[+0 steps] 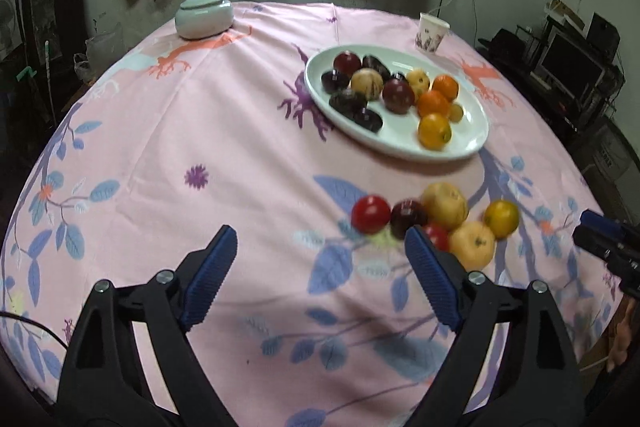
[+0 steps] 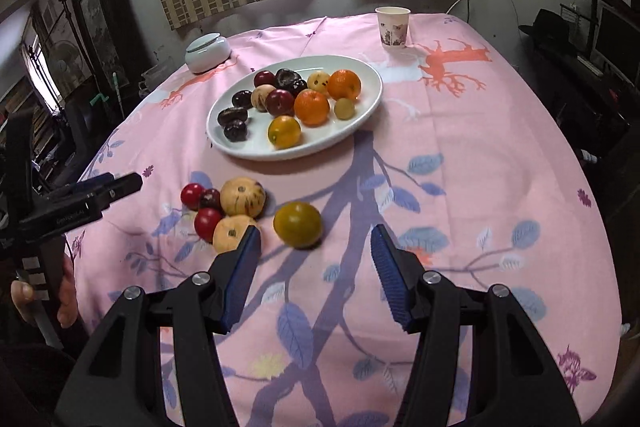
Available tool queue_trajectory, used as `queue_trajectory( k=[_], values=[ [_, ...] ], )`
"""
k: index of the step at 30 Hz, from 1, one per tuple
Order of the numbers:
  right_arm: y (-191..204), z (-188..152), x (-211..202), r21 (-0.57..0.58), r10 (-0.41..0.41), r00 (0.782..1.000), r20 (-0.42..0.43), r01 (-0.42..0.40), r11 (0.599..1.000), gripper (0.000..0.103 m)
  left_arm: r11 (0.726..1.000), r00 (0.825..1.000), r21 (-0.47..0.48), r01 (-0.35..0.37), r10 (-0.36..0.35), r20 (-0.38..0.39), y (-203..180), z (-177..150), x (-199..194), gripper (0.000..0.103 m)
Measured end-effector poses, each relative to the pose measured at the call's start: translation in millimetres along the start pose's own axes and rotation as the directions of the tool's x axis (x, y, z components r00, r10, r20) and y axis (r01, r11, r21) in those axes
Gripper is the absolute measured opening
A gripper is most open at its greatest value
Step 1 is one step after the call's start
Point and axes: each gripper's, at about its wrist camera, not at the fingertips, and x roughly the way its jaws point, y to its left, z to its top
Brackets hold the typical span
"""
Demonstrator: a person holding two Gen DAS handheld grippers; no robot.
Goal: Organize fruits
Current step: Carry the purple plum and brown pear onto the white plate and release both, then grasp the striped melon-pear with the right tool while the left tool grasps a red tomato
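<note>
Left wrist view looked down on a round table under a pink cloth printed with blue leaves (image 1: 224, 131), and the landmark on it was a white oval ceramic plate (image 1: 404, 143). On that plate lay dark purple plums, speckled tan fruits, two oranges (image 1: 434, 103) and a yellow-orange citrus (image 1: 435, 131) near its front rim. In front of the plate, on the bare cloth, sat a loose cluster: a glossy red round fruit (image 1: 371, 213), a dark maroon plum (image 1: 408, 217), a large pale tan fruit (image 1: 445, 205), a yellow-green citrus (image 1: 501, 218) and a pale yellow apple-like fruit (image 1: 474, 243). The left gripper (image 1: 320, 251), black with blue ribbed pads, hung above the cloth in front of the plate, its jaws spread wide with nothing between them; its right pad overlapped the cluster in this view, and I could not tell whether it touched.

From the right wrist view, the right gripper (image 2: 316, 247) stood with jaws parted to a middling gap and empty, just short of the yellow-green citrus (image 2: 297, 225), which lay in front of the plate (image 2: 360, 123) and apart from the other loose fruits. Behind the plate stood a patterned paper cup (image 2: 393, 27) and a pale green lidded ceramic jar (image 2: 207, 54). A hand (image 2: 60, 291) held the left gripper's handle at the frame's left edge.
</note>
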Motion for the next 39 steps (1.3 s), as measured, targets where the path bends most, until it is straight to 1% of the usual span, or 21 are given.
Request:
queue_trajectory(
  k=[3,8,14,18,24,26,28,29,31,33,35,39],
  values=[
    [6,-10,8,0.007,-0.004,0.999,-0.042,0.004,1.000,0.058,1.000,0.999,0.012,-0.012,0.013,-0.034,4,-15,4,0.088],
    [21,-13,20,-0.012,0.011,0.997,-0.074,-0.012,1.000,0.058,1.000,1.000,-0.008,0.002,-0.002,-0.026,12,-17,-1,0.088],
    [47,-16,31,-0.082,0.033,0.993,-0.114,-0.042,0.996,0.058,1.000,0.999,-0.015,0.011,-0.012,-0.043,14,-21,-1,0.088],
    [62,-9,47,-0.127,0.047,0.989,-0.144,-0.065,0.990,0.058,1.000,0.999,-0.019,0.016,-0.017,-0.041,15,-22,-3,0.088],
    [73,1,91,-0.154,0.004,0.979,-0.205,-0.037,0.987,0.058,0.999,0.999,-0.038,0.013,-0.014,-0.036,23,-25,-10,0.088],
    [74,4,103,-0.156,-0.024,0.975,-0.220,-0.011,0.988,0.058,0.999,0.999,-0.050,0.017,-0.019,-0.038,26,-25,-12,0.089],
    [75,6,108,-0.170,-0.026,0.981,-0.191,-0.007,0.985,0.058,0.998,0.999,-0.054,0.027,-0.030,-0.040,26,-24,-13,0.089],
    [75,6,109,-0.178,-0.021,0.982,-0.185,-0.012,0.984,0.058,0.998,0.999,-0.051,0.031,-0.033,-0.042,24,-23,-13,0.089],
    [73,6,104,-0.163,0.014,0.985,-0.173,-0.043,0.986,0.046,0.999,0.998,-0.037,0.034,-0.035,-0.050,19,-23,-12,0.089],
    [69,3,94,-0.139,0.050,0.983,-0.179,-0.076,0.987,0.046,0.999,0.997,-0.021,0.037,-0.038,-0.064,13,-22,-9,0.089],
    [65,-1,81,-0.136,0.035,0.985,-0.166,-0.058,0.989,0.046,0.999,0.996,-0.008,0.046,-0.047,-0.080,4,-21,-4,0.089],
    [43,-16,53,-0.099,0.020,0.990,-0.142,-0.035,0.994,0.046,0.997,0.992,0.036,0.067,-0.063,-0.107,-22,-18,8,0.090]
  ],
)
